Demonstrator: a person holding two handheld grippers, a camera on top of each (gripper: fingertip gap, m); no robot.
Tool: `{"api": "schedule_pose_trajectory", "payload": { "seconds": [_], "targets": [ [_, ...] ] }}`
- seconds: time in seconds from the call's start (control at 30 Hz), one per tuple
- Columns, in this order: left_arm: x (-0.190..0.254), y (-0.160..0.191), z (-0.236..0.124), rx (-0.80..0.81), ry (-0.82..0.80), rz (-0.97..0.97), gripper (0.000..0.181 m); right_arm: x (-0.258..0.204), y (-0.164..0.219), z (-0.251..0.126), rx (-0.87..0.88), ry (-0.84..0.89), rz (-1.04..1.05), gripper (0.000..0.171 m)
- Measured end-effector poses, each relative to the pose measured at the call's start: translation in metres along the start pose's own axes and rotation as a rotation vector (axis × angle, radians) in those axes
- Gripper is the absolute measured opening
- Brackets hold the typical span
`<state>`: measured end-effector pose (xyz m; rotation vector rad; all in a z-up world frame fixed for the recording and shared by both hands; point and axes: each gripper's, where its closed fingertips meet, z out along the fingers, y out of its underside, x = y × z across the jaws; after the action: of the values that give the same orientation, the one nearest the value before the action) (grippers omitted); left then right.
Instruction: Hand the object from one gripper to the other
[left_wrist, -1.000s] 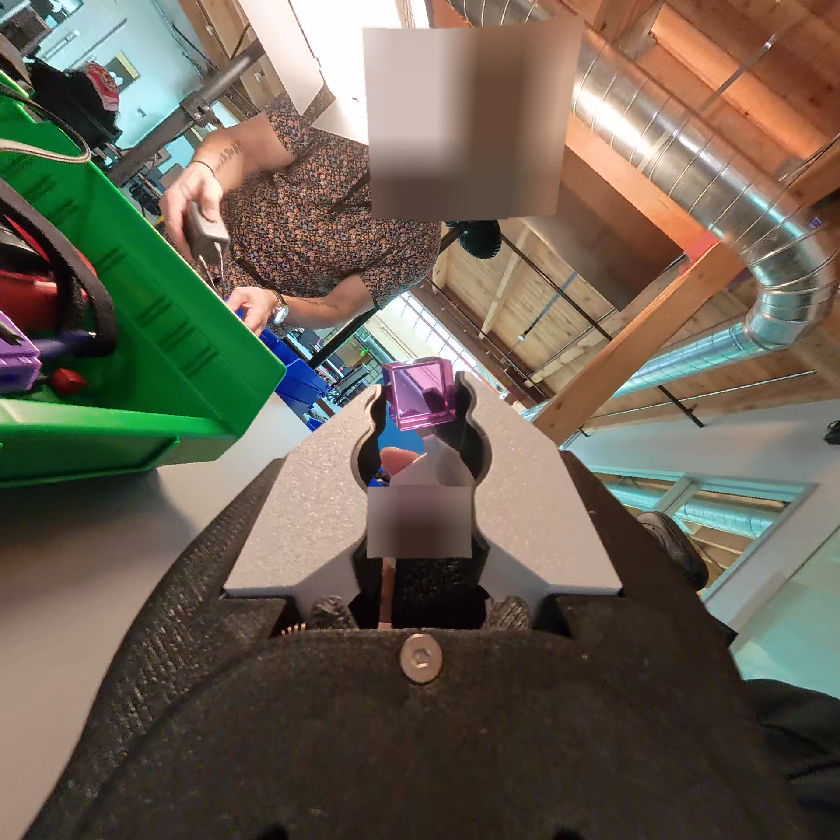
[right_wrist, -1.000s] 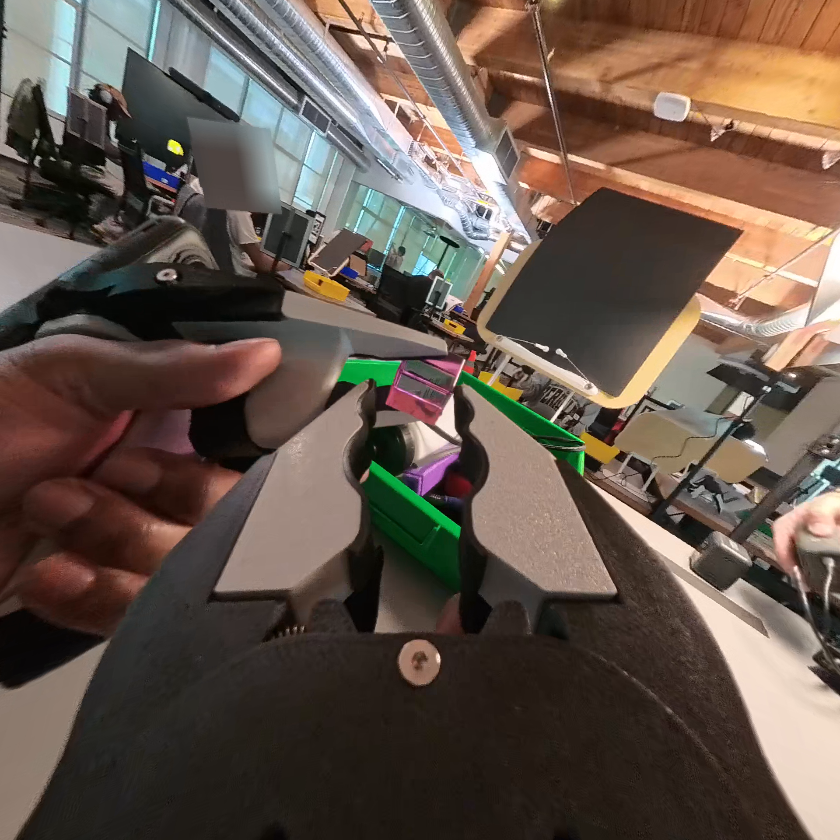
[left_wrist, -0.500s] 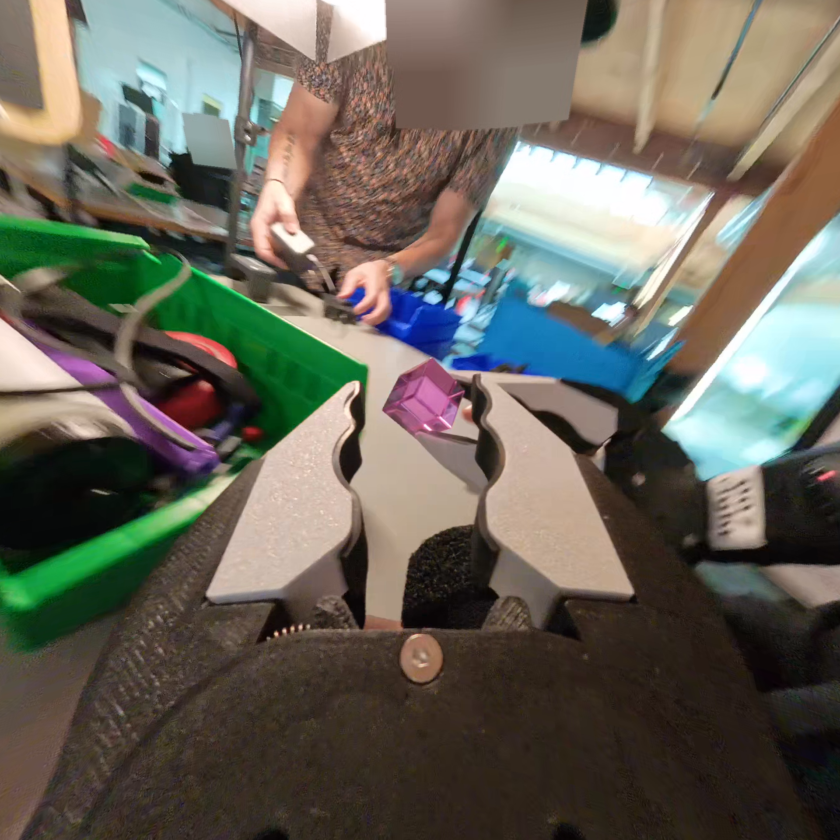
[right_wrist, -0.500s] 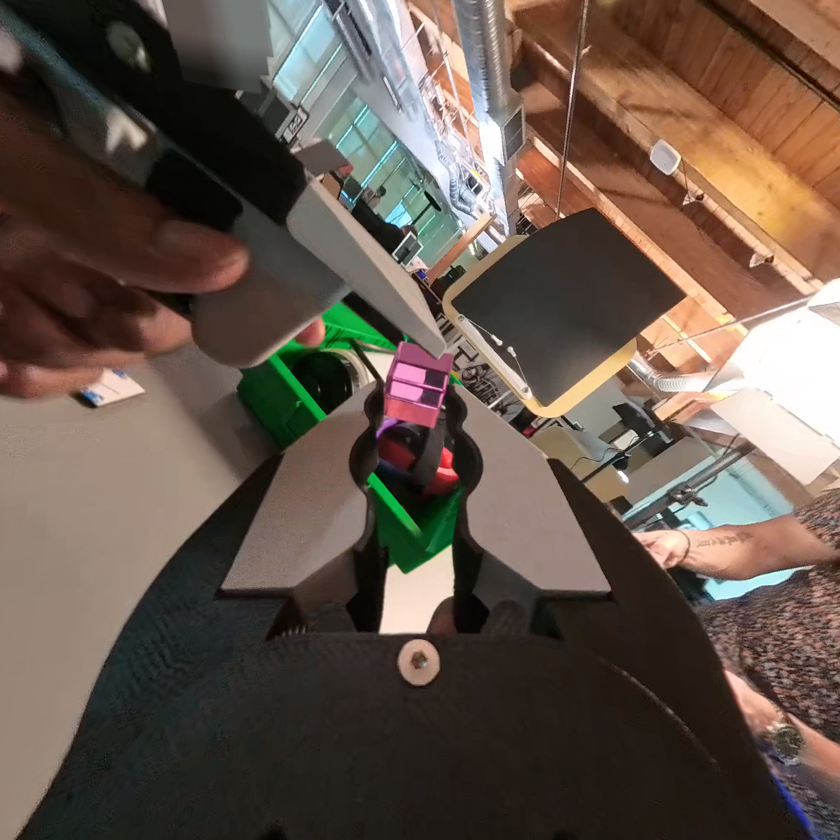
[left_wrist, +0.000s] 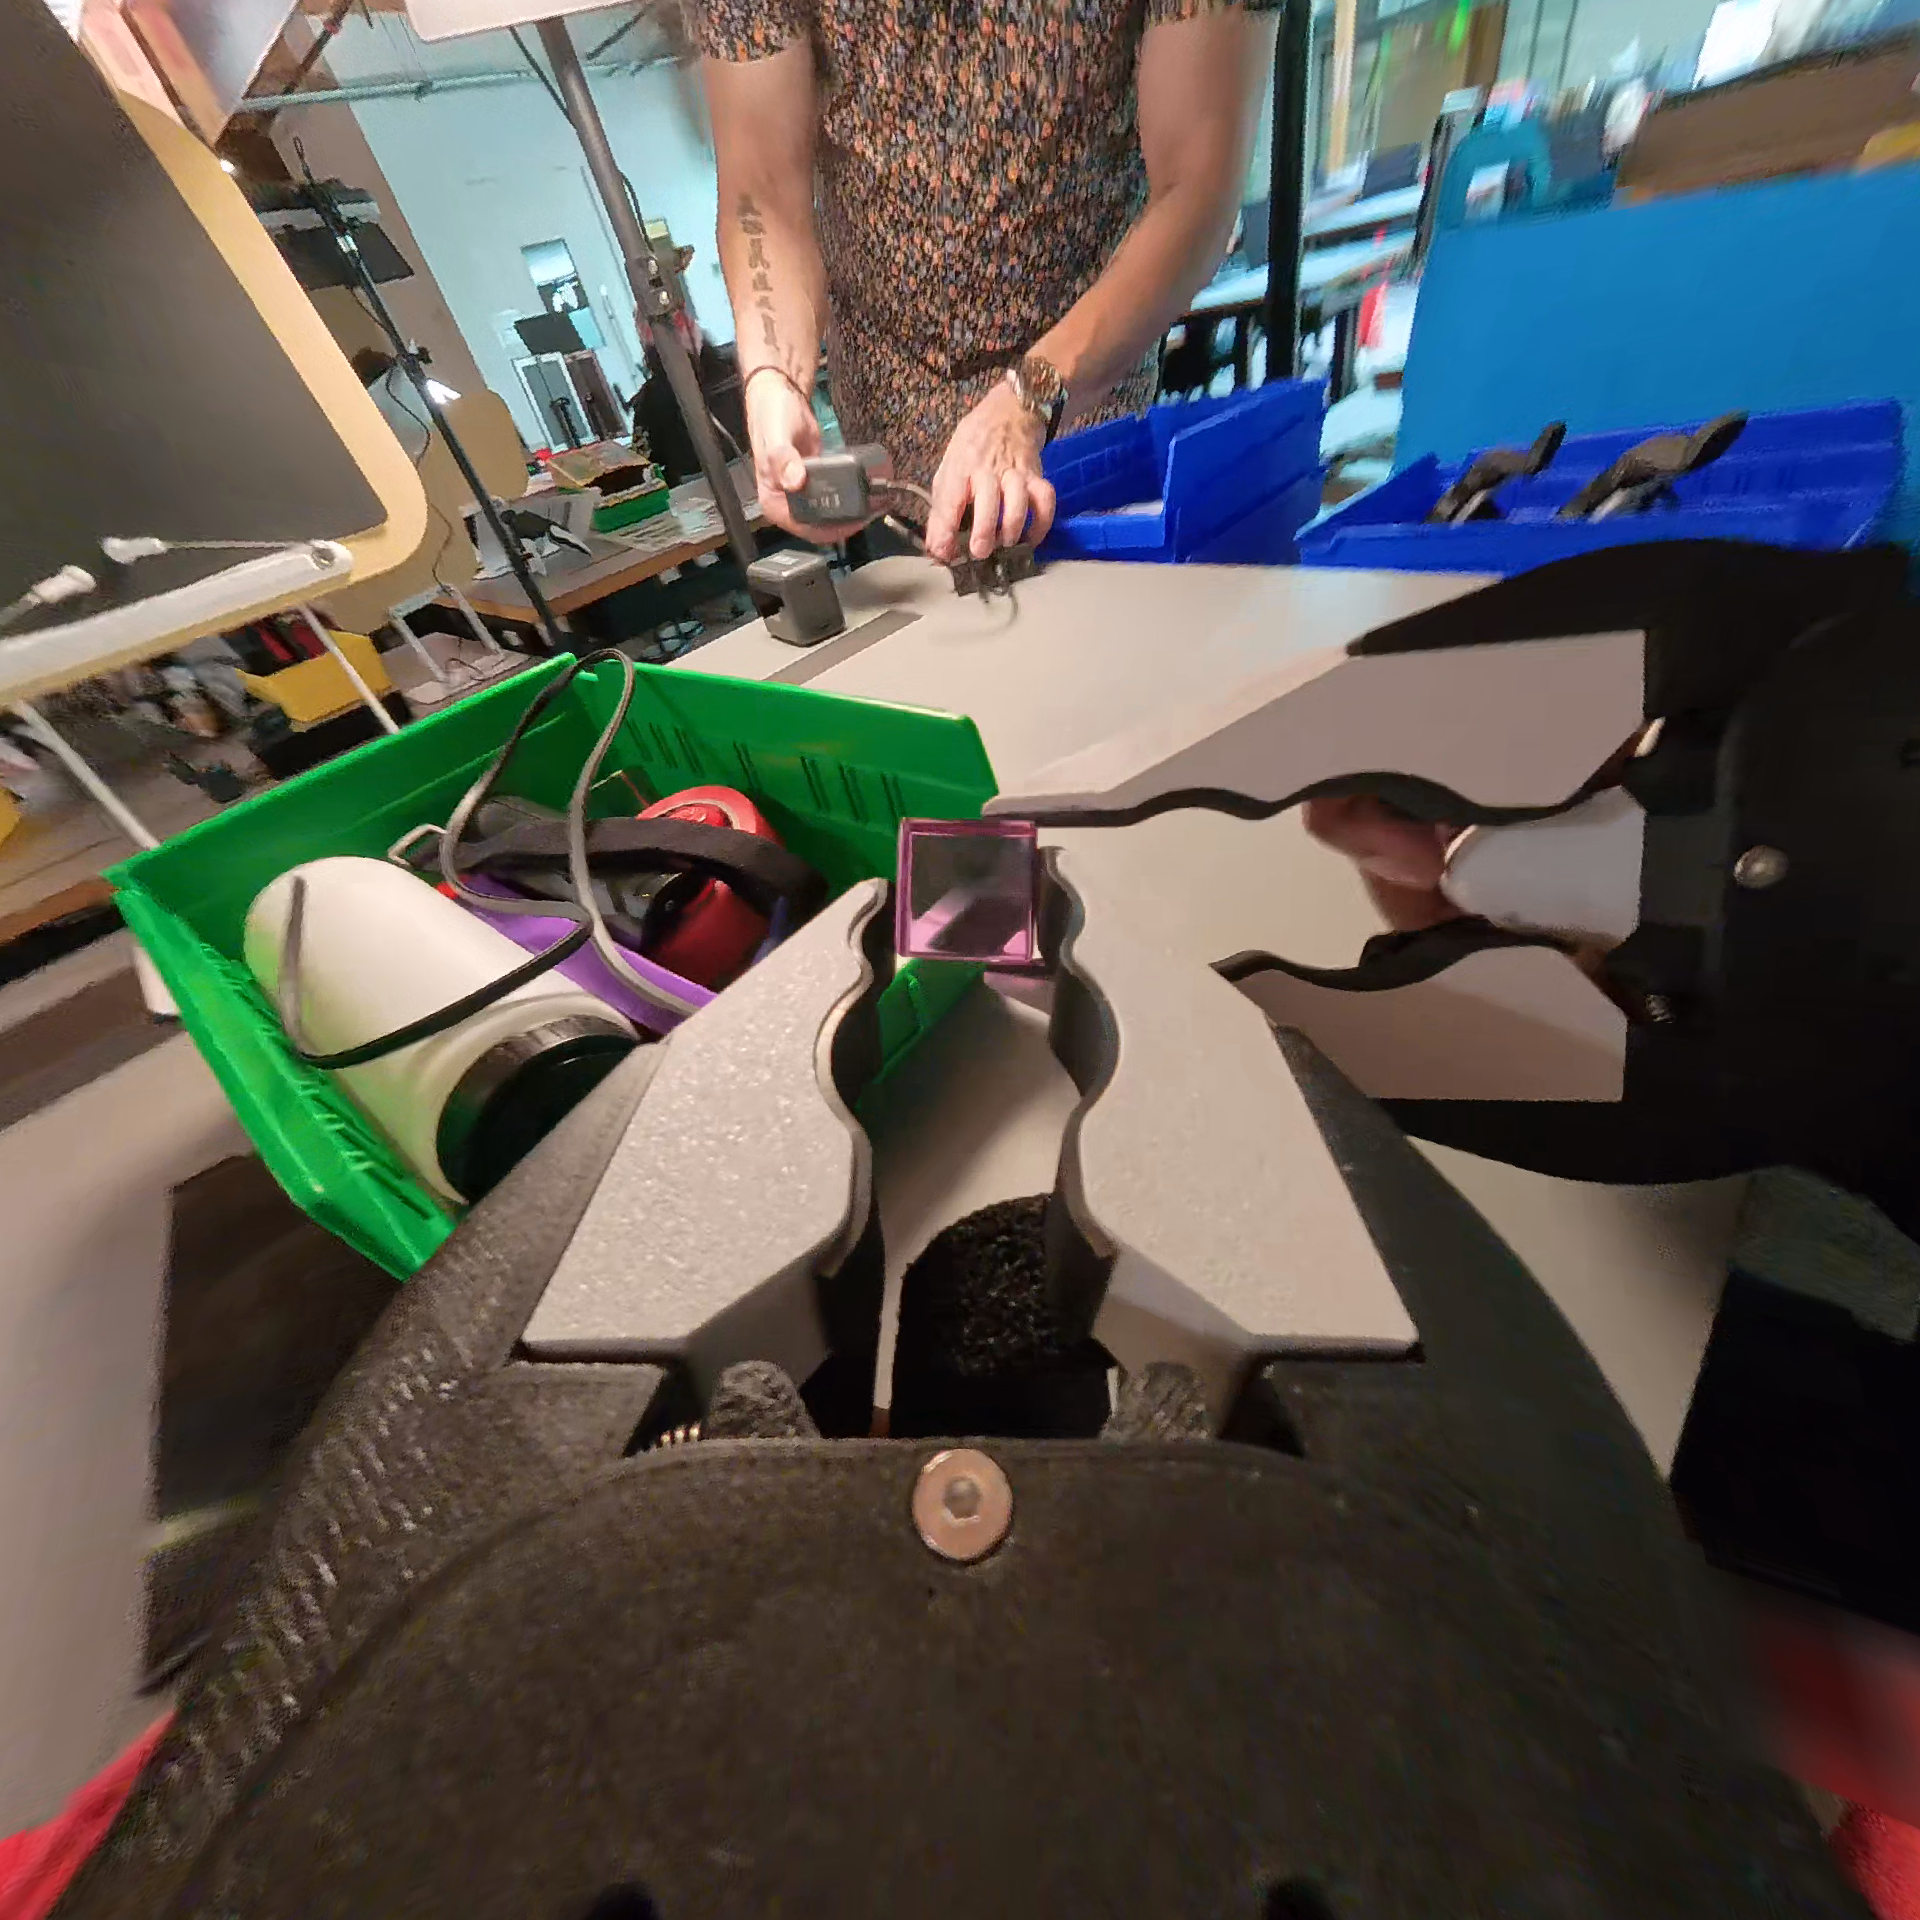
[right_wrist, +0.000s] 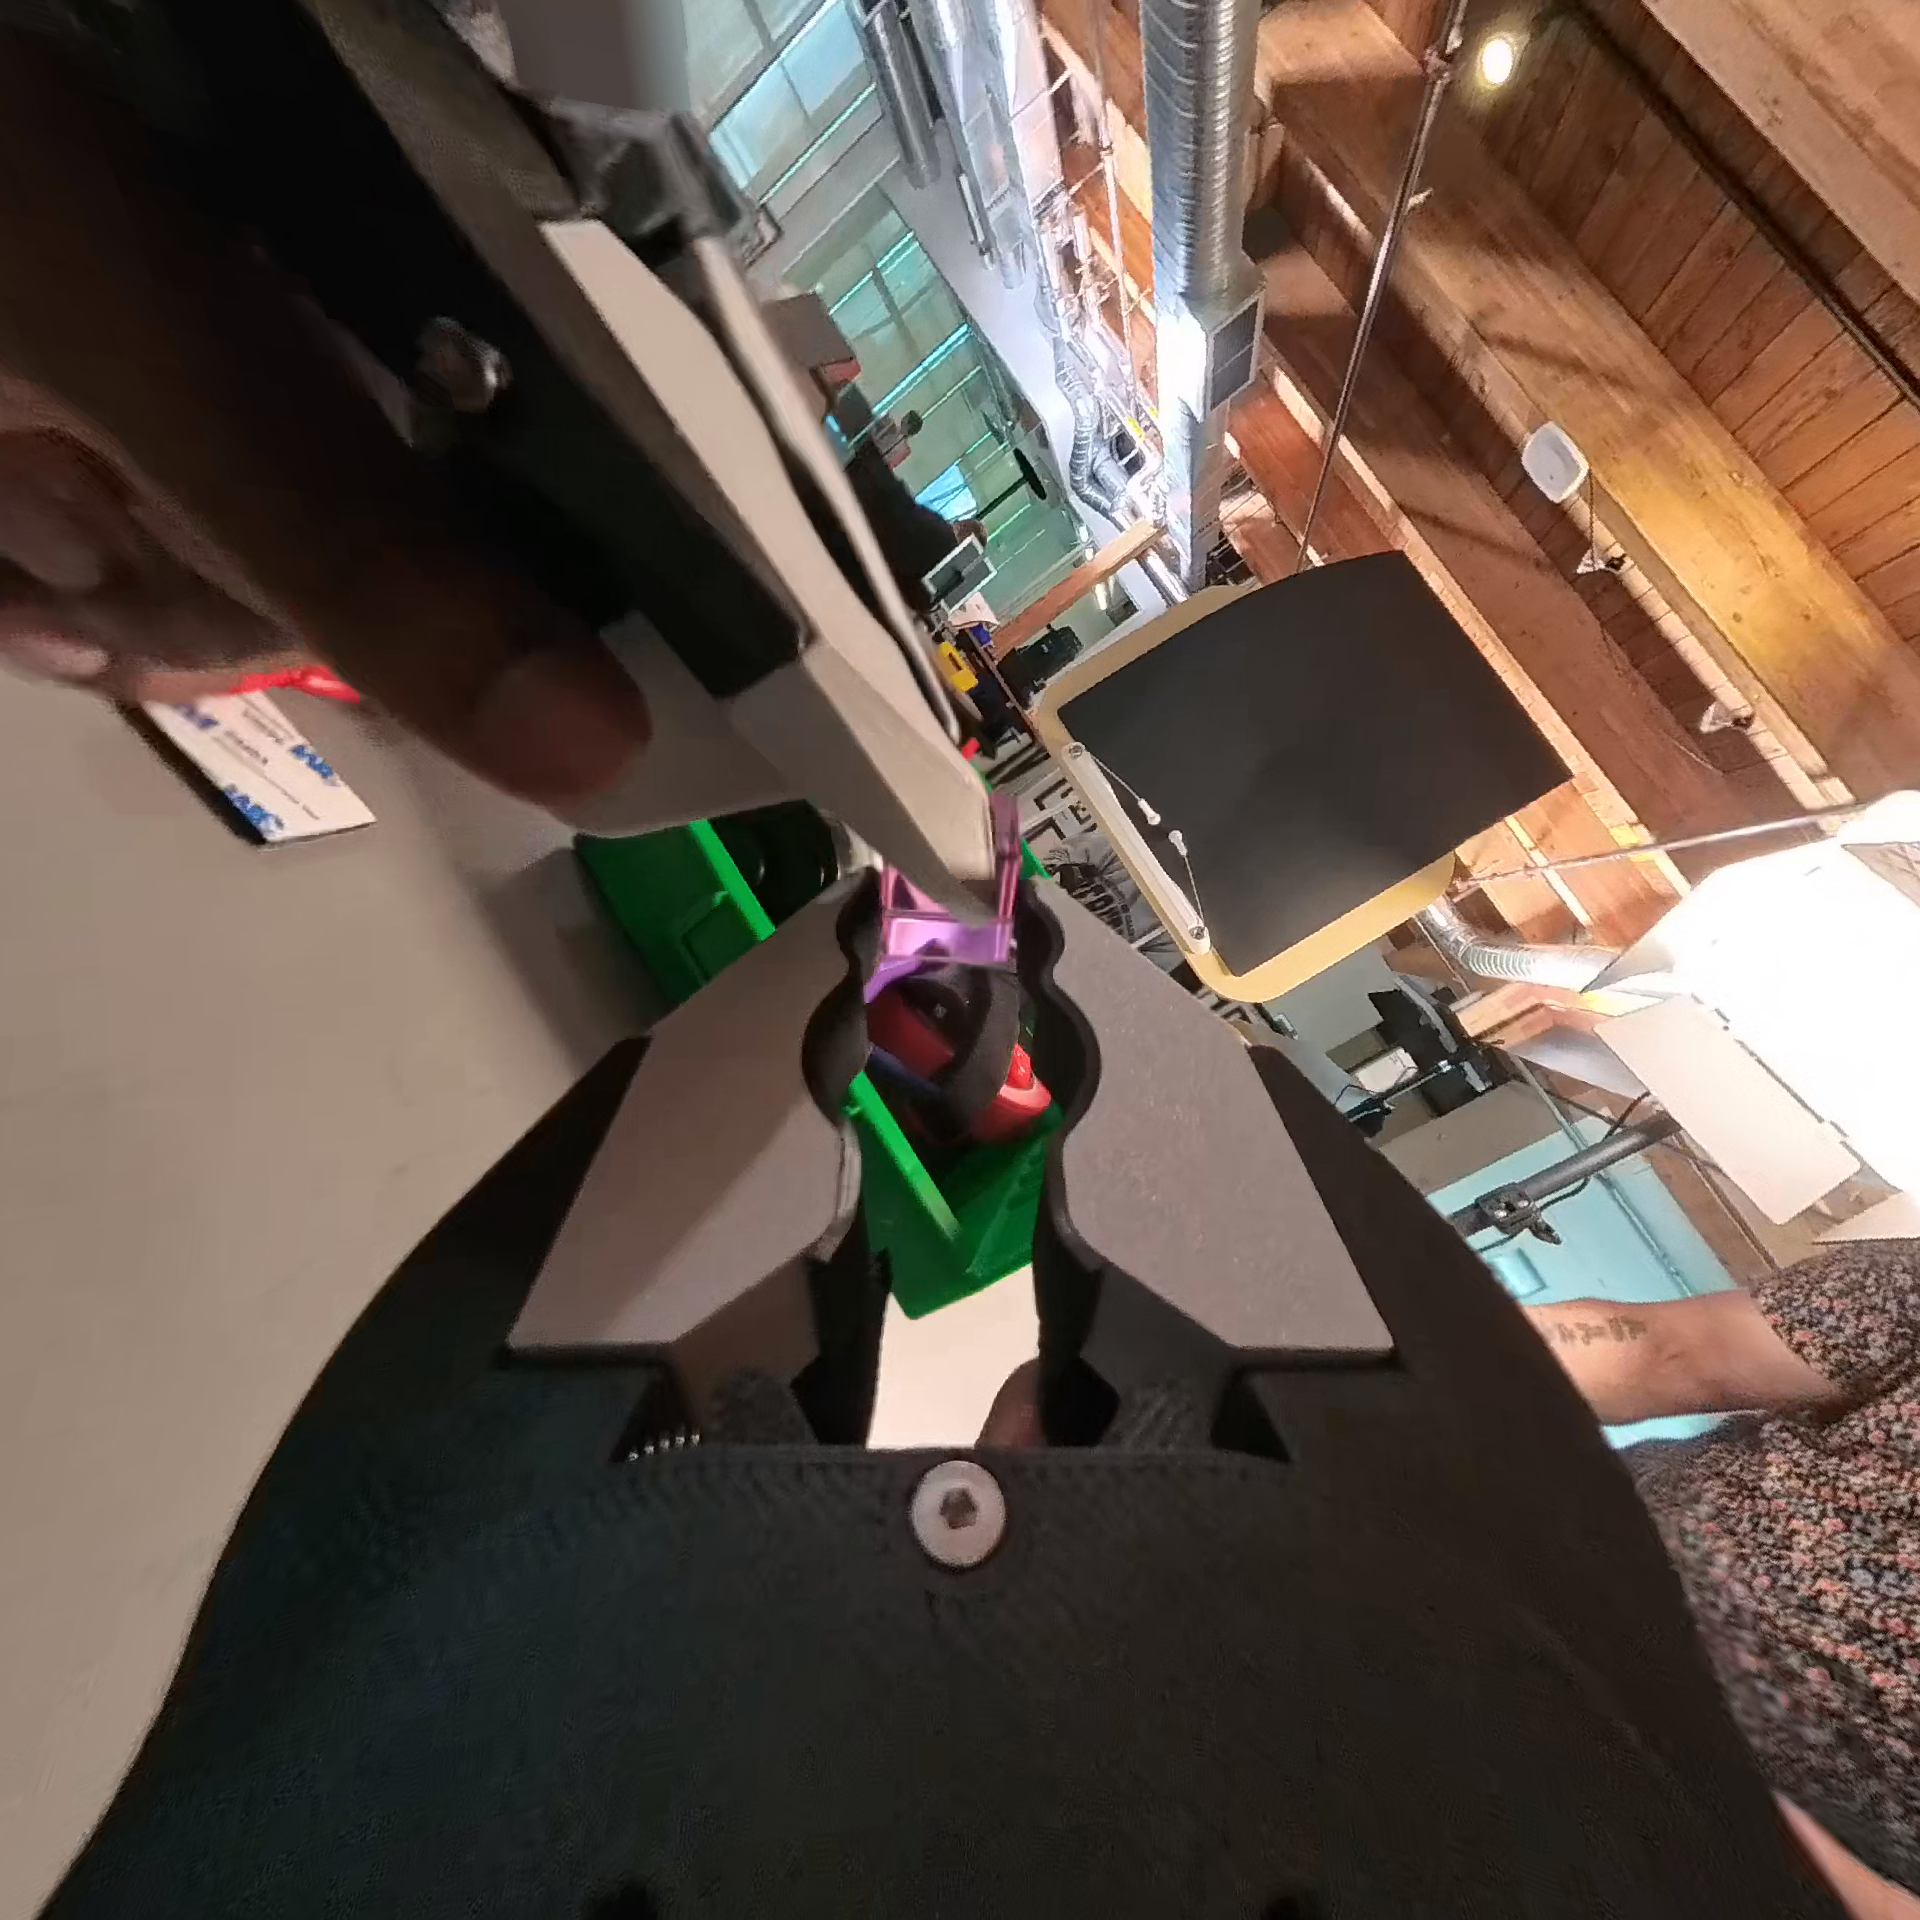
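Purple cube is sitting between both tools' tips above the worktop: right tool clamping it, left tool spread apart around it. Risk: colliding tips could be knocking it loose into the green bin.

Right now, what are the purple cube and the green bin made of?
The small translucent purple cube looks like glossy acrylic or a similar clear plastic: you can see through it and its faces reflect. The green open-topped bin looks like moulded plastic, semi-gloss, with ribbed slots in its wall. Neither is certain from looks alone.
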<state>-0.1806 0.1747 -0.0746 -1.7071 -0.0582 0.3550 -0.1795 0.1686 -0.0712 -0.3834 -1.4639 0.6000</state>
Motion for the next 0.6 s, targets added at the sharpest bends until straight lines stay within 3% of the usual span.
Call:
{"api": "schedule_pose_trajectory", "payload": {
  "seconds": [0.1, 0.27, 0.33, 0.6],
  "targets": [
    [-0.003, -0.007, 0.0, 0.091, 0.09, -0.242, 0.026, 0.011, 0.0, -0.001, 0.021, 0.043, 0.121, 0.032],
    [-0.015, -0.026, -0.006, 0.351, 0.304, -0.857, 0.027, 0.018, -0.006, -0.004, 0.064, 0.04, 0.507, 0.034],
    [-0.017, -0.027, -0.006, 0.414, 0.364, -1.033, 0.027, 0.015, -0.009, -0.003, 0.077, 0.035, 0.565, 0.035],
    [-0.006, -0.026, -0.005, 0.507, 0.45, -1.31, 0.026, 0.012, -0.015, -0.002, 0.079, 0.11, 0.475, 0.036]
  ]
}}
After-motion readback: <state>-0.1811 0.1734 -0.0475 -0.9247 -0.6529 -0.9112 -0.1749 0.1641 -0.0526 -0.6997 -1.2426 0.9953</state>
